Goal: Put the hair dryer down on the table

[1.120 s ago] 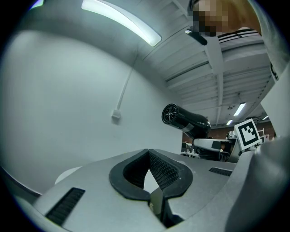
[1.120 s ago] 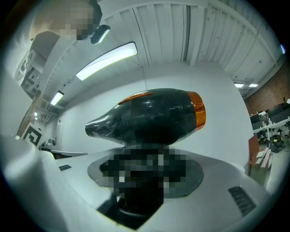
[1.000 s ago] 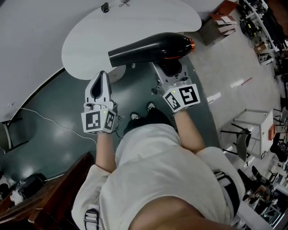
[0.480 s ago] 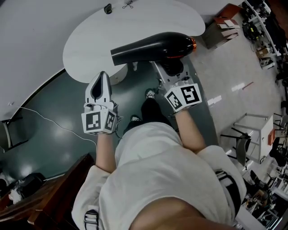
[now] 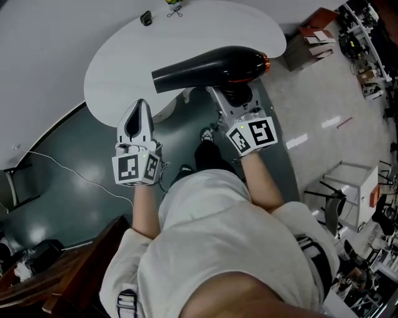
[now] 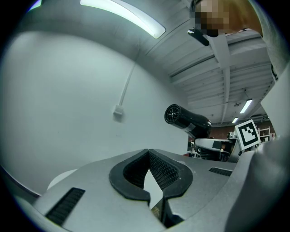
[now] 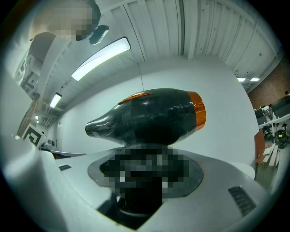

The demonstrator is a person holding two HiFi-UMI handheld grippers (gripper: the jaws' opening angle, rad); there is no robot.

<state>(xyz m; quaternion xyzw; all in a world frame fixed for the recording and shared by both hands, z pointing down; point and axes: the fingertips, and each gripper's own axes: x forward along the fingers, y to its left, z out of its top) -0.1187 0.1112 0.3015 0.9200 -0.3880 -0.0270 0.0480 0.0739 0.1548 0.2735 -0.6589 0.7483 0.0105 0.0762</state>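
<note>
The black hair dryer [image 5: 211, 65] with an orange ring at its rear hangs level over the near edge of the rounded white table [image 5: 118, 62], nozzle pointing left. My right gripper [image 5: 237, 94] is shut on its handle from below; in the right gripper view the dryer's body [image 7: 149, 115] sits just above the jaws. To the left, my left gripper [image 5: 138, 115] is shut and empty, its tip at the table's edge. From the left gripper view I see the jaws [image 6: 152, 174] together and the dryer [image 6: 188, 121] off to the right.
A small black object [image 5: 145, 17] and a thin wire piece [image 5: 174, 7] lie at the table's far side. Cardboard boxes [image 5: 308, 34] stand right of the table. A cable [image 5: 62, 164] runs over the dark floor; wooden furniture [image 5: 81, 267] is at lower left.
Both grippers and the dryer have moved forward together, so the dryer now hangs further over the table. The person's feet have stepped forward below.
</note>
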